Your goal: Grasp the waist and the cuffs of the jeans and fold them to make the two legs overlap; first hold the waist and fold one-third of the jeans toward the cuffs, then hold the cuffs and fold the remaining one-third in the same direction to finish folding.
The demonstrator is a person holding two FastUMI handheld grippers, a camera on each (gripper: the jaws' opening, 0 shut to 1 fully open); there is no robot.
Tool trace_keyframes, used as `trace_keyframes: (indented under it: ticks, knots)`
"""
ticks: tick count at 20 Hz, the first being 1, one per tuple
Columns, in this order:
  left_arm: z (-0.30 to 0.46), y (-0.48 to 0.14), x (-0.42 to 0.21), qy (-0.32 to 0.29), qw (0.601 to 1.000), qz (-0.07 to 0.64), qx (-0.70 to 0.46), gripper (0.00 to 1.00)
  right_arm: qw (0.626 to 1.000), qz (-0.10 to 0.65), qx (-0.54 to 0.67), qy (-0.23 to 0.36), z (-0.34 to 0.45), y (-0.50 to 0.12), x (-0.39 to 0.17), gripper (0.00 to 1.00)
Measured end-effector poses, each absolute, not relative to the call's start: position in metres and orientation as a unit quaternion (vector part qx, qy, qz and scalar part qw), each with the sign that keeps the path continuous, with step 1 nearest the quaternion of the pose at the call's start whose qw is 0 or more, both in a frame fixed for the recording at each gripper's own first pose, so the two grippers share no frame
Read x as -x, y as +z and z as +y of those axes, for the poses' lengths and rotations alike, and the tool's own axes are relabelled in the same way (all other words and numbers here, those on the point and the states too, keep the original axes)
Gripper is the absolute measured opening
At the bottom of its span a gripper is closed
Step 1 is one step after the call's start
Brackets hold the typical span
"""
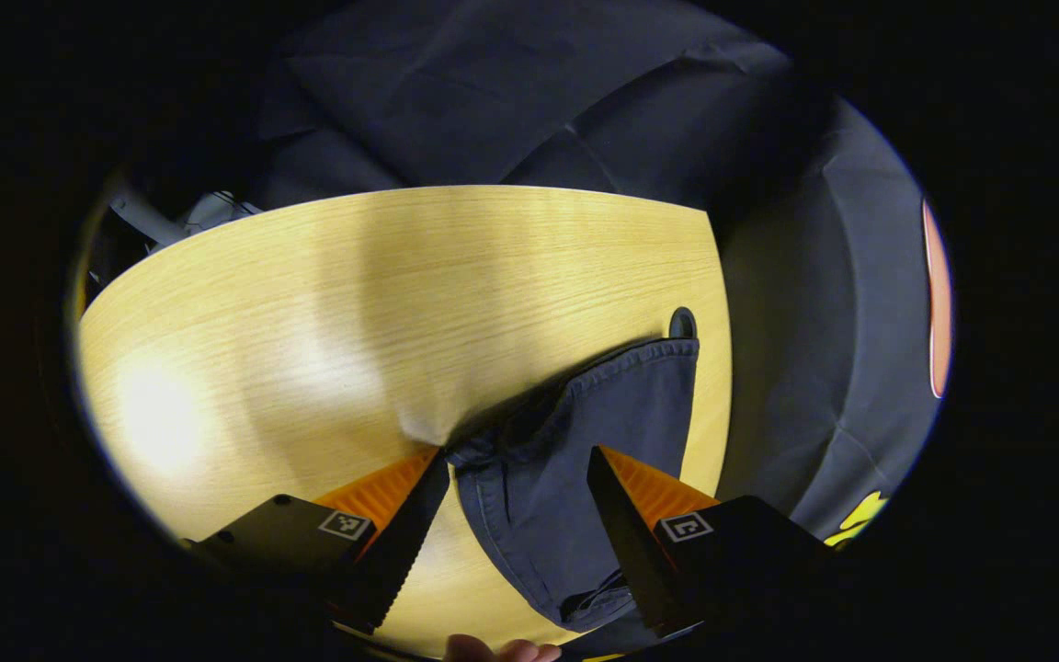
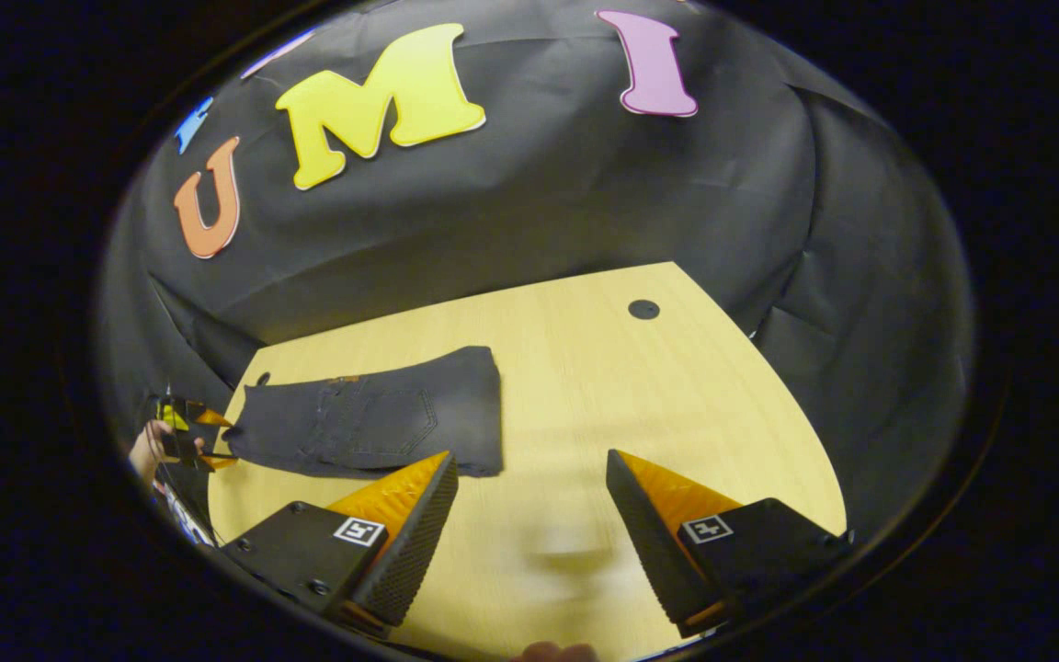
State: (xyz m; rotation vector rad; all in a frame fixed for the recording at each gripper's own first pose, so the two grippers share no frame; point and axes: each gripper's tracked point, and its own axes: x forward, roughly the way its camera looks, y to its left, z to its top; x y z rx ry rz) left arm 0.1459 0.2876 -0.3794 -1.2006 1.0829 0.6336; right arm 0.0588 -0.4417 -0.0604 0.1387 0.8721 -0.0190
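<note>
left gripper (image 1: 518,455): my fingers stand apart, jeans (image 1: 575,460) between them on the table (image 1: 309,303), touch unclear, near part cut off | right gripper (image 2: 531,460): fingers apart, holding nothing, above bare table; from here the jeans lie folded flat, far-left, other gripper (image 2: 185,432) at their end

place: recording booth | cues: black cloth wall (image 2: 529,211), bare wooden table (image 2: 677,386)
</note>
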Motion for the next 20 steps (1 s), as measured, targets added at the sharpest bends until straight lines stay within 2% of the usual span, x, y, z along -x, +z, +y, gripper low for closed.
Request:
trace_keyframes:
  ticks: [3,5,7,8,11,13,15,20]
  knots:
    - [0.285,-0.387,-0.147,0.297,0.637,0.517,0.489,0.98,0.897,0.437,-0.071,-0.012,-0.441,-0.069,-0.06,0.99]
    - [0.288,-0.396,-0.138,0.324,0.632,0.54,0.451,0.92,0.892,0.444,-0.083,-0.022,-0.444,-0.072,-0.062,1.0]
    - [0.287,-0.399,-0.14,0.337,0.635,0.533,0.446,0.55,0.887,0.449,-0.098,-0.029,-0.446,-0.079,-0.061,1.0]
    - [0.284,-0.398,-0.143,0.335,0.637,0.522,0.457,0.53,0.887,0.451,-0.1,-0.03,-0.447,-0.08,-0.059,1.0]
    - [0.274,-0.397,-0.154,0.32,0.652,0.483,0.49,0.23,0.889,0.449,-0.087,-0.029,-0.449,-0.081,-0.053,1.0]
    - [0.269,-0.387,-0.156,0.305,0.679,0.464,0.481,0.19,0.894,0.44,-0.078,-0.028,-0.453,-0.075,-0.049,0.98]
    - [0.259,-0.368,-0.163,0.279,0.713,0.443,0.466,0.15,0.897,0.436,-0.073,-0.025,-0.455,-0.071,-0.043,1.0]
    - [0.204,-0.267,-0.189,0.18,0.818,0.389,0.383,0.1,0.905,0.416,-0.086,-0.022,-0.453,-0.052,-0.03,1.0]
